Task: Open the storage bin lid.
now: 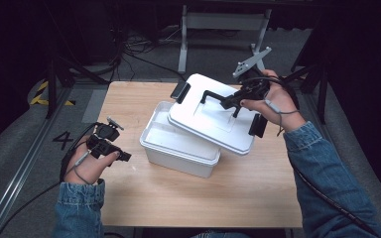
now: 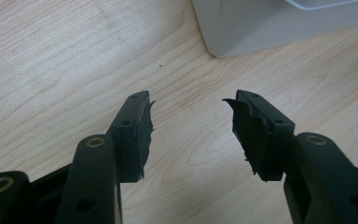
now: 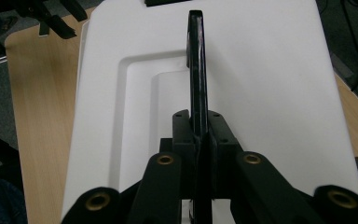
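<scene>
A white plastic box stands in the middle of the wooden table, its top uncovered. Its white lid hangs tilted over the box's right part, lifted by a black handle. My right gripper is shut on that handle; in the right gripper view the handle runs straight up from between the jaws across the lid. My left gripper hovers open above the table to the left of the box, with bare wood between its fingers and the box corner ahead.
The lid carries black clasps at its ends. The wooden table has bare room in front of the box and at the left. Cables and a metal stand leg lie on the floor beyond the table.
</scene>
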